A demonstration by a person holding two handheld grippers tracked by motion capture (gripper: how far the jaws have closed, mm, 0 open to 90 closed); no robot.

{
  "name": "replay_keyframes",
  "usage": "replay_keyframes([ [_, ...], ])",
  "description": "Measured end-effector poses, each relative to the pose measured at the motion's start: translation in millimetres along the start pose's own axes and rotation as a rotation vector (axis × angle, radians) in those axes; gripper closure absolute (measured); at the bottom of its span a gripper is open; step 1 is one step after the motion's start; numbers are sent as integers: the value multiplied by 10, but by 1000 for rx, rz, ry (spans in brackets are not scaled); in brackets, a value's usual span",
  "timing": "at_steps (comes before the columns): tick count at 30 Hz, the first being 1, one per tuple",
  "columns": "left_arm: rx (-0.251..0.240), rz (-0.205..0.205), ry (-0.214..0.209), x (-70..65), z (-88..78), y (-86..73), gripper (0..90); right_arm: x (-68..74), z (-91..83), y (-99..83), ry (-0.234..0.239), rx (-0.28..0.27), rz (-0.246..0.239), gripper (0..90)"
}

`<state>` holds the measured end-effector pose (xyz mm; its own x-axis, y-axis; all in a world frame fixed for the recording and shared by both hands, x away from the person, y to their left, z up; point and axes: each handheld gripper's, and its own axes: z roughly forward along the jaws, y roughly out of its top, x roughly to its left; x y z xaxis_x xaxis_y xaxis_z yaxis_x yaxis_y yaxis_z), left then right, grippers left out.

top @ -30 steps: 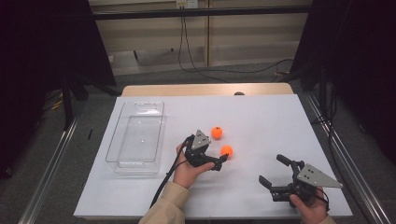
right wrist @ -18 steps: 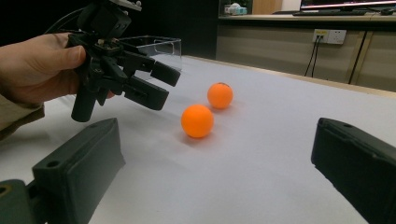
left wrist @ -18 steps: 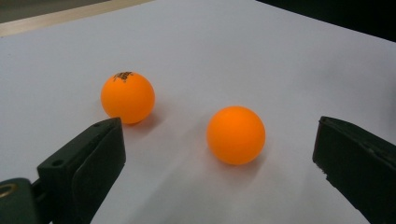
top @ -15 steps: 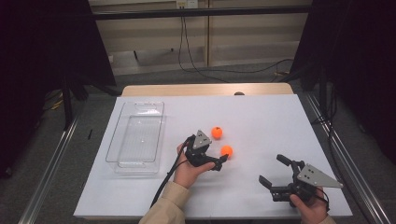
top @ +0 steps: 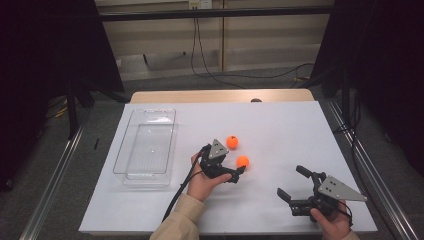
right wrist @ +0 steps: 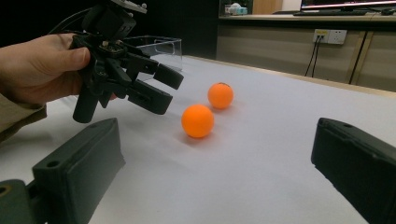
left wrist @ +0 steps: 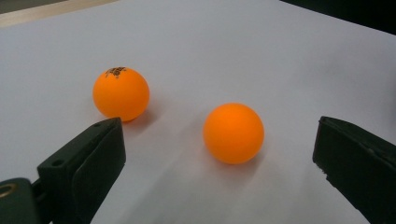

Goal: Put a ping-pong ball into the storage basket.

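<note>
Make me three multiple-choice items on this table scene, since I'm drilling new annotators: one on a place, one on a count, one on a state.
1. Where is the clear tray?
A. left of the balls
B. right of the balls
C. under the right gripper

2. How many orange balls lie on the table?
A. one
B. two
C. four

3. How do the left gripper's jaws stand?
A. shut on a ball
B. shut on nothing
C. open

Answers: 1 A, the high view shows the tray at the table's left side. 2 B, the near ball and the printed ball. 3 C, the jaws stand apart with the near ball lying just ahead of them.
</note>
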<state>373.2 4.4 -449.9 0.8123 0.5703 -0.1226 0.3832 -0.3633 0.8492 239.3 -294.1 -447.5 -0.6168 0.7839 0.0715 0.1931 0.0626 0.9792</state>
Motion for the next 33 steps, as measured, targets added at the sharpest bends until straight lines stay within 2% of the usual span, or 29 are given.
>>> replay_keyframes([
  [10,13,7,7,14,47,3,25,-1,-2,0,0,0,0,14],
  [33,34,20,-12,-32,173,26,26,-1,-1,-1,1,2,3,14],
])
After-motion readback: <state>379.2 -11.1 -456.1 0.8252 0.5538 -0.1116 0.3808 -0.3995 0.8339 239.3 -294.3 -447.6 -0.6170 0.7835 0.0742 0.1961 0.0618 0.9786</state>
